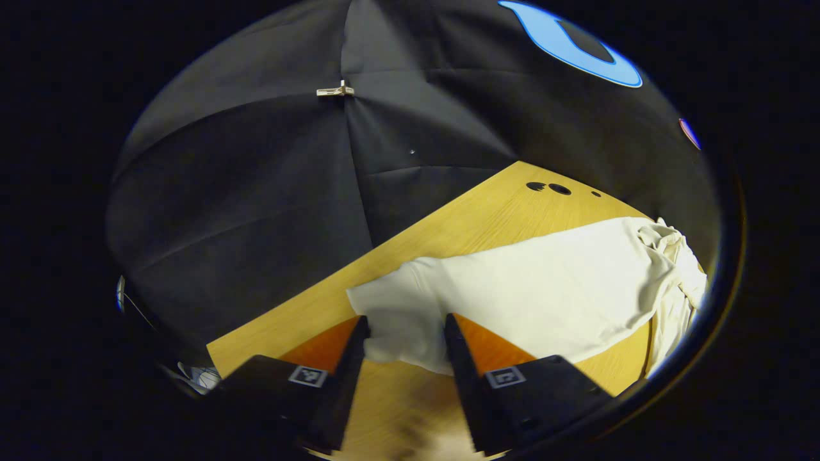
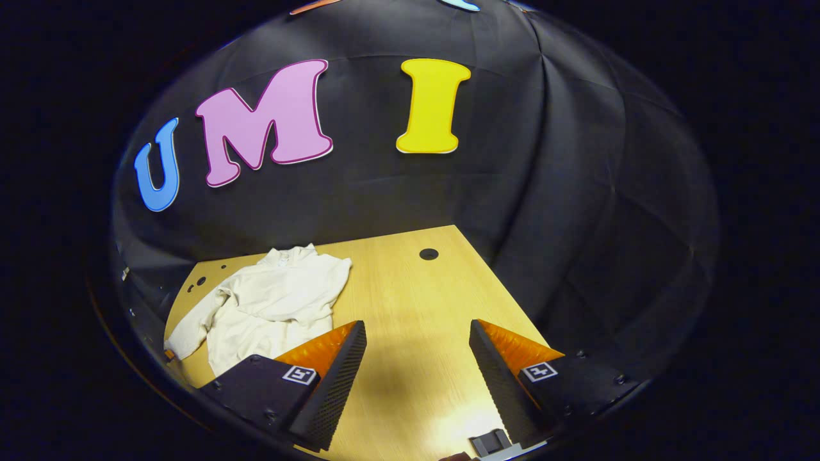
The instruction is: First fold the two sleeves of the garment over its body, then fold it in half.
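Wooden table [image 2: 410, 301]: cream garment [image 2: 269, 307] rumpled, one sleeve [image 1: 400, 314] outstretched

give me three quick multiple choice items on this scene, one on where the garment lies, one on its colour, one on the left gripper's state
1. Where does the garment lie in the right gripper view?
A. on the table's left part
B. hanging on the wall
C. between the right gripper's fingers

2. What colour is the garment?
A. red
B. cream white
C. dark blue

3. How does the left gripper stand?
A. shut with nothing in it
B. open, a sleeve end between its fingers
C. open, far from the garment

Answers:
1 A, it sits left on the wooden table, the right gripper over bare wood.
2 B, the cloth is pale cream in both views.
3 B, the fingers stand apart on either side of the sleeve end.
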Demonstrator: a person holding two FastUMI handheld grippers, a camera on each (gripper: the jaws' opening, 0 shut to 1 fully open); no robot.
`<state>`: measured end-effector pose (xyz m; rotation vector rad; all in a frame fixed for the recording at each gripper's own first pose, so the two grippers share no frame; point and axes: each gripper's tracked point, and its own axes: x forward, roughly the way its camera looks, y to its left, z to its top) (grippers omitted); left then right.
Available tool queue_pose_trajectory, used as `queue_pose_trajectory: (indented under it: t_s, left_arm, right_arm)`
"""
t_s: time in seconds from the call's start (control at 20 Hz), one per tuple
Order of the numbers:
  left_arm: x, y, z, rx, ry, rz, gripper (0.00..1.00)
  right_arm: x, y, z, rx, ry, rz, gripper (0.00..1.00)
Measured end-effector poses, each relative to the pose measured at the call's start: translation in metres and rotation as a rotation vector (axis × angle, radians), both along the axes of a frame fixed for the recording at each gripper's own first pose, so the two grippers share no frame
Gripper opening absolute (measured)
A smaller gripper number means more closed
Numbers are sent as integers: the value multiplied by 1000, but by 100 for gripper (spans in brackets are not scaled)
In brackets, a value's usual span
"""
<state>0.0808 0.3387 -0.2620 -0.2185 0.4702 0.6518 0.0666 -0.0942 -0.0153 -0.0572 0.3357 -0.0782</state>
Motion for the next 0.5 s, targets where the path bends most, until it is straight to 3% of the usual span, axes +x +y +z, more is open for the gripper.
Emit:
queue_pose_trajectory:
  t_s: [0.15, 0.2, 0.4, 0.5]
  left_arm:
    - [9, -7, 0, 67, 63, -43, 39]
    - [12, -9, 1, 80, 80, -58, 32]
    - [17, -11, 8, 33, 108, -87, 13]
    - [19, -13, 8, -26, 104, -82, 10]
  right_arm:
    - [-10, -8, -11, 40, 18, -29, 99]
    - [-12, -10, -15, 53, 21, -36, 99]
    - [-21, -15, -29, 51, 35, -46, 99]
    - [-21, -14, -33, 49, 41, -42, 99]
